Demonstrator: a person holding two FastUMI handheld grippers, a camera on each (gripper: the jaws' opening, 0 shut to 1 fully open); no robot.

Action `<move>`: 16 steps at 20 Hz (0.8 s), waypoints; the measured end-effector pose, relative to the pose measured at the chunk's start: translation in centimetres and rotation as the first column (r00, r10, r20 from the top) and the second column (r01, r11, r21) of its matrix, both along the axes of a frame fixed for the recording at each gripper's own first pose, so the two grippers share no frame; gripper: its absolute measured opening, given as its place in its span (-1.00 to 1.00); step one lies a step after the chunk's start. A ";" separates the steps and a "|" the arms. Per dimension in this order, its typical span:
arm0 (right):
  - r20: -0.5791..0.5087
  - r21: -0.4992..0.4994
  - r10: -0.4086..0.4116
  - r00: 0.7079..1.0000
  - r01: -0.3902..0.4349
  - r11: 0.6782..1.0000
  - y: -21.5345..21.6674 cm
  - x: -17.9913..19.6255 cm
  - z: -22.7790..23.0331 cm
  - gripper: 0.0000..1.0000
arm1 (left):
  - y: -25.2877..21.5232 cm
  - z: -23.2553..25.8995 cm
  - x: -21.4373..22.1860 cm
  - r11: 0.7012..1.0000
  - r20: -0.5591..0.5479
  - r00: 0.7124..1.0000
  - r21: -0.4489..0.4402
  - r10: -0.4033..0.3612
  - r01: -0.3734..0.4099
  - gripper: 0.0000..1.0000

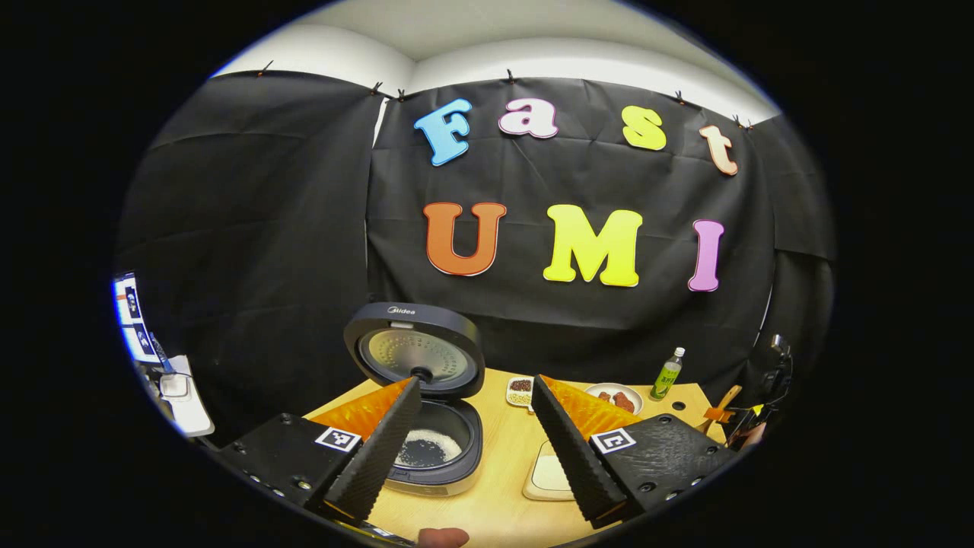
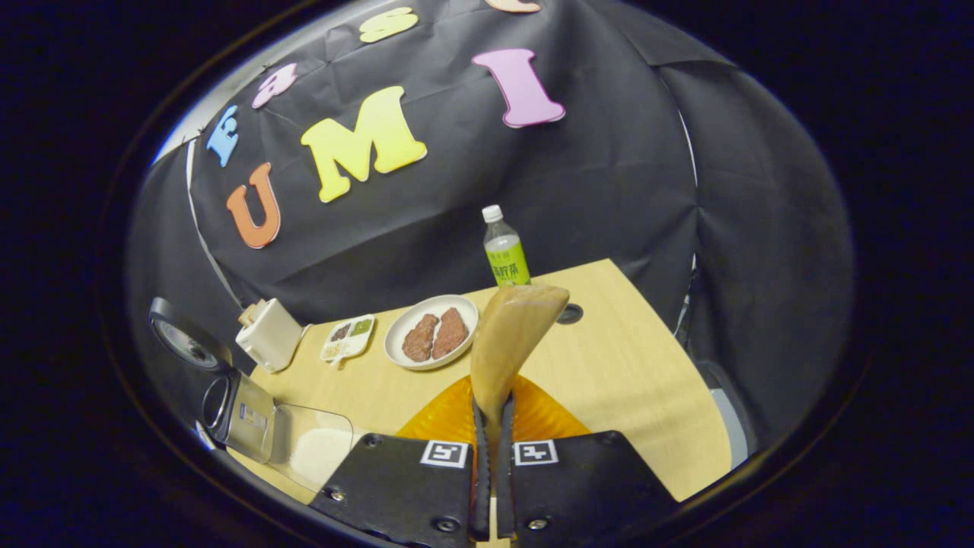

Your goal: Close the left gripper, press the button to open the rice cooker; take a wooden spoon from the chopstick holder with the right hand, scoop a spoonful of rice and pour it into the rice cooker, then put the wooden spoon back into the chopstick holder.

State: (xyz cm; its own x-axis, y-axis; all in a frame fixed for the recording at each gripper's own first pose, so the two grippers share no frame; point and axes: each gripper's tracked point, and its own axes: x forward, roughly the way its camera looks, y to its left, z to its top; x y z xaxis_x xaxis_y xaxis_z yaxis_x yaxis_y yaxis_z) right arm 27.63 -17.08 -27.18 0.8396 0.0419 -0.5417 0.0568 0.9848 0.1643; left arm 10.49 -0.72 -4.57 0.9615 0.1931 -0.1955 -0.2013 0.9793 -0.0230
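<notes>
The right tool (image 2: 492,426) pinches the wooden spoon (image 2: 508,342) at lower centre of the right gripper view, bowl raised before the plate (image 2: 396,339). The left tool (image 1: 475,441) is spread; between its fingers the left gripper view shows the rice cooker (image 1: 426,403) open on the surface (image 1: 502,472), rice inside.

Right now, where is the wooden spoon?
In the right gripper view the wooden spoon is clamped in the right gripper, its bowl raised in front of the plate and bottle.
</notes>
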 end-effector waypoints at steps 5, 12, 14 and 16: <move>0.060 -0.074 0.017 0.998 -0.013 0.997 4.5 -1.3 4.6 -0.82 | 3.3 0.3 -1.1 1.000 0.023 1.000 -0.016 0.000 0.000 0.89; 0.096 -0.039 0.026 0.995 -0.022 0.999 15.7 -3.9 7.0 -0.83 | 8.0 -0.3 -3.3 1.000 0.028 0.999 -0.006 -0.027 0.027 0.89; 0.080 -0.055 0.043 0.996 -0.038 0.998 18.5 -4.5 5.6 -0.82 | 9.4 -0.4 -4.0 1.000 0.020 0.999 -0.013 -0.026 0.027 0.89; 0.057 -0.099 0.053 0.997 -0.047 0.994 20.4 -5.0 3.5 -0.83 | 10.9 -0.5 -4.7 1.000 0.007 1.000 -0.012 -0.014 0.014 0.89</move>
State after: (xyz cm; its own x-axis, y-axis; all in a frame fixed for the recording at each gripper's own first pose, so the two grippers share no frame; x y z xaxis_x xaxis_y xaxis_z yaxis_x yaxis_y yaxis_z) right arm 22.64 3.31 -23.69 0.8687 0.0342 -0.4941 0.0001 0.9976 0.0693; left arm 5.79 10.16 -5.07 0.9655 0.1770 -0.1909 -0.1872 0.9816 -0.0367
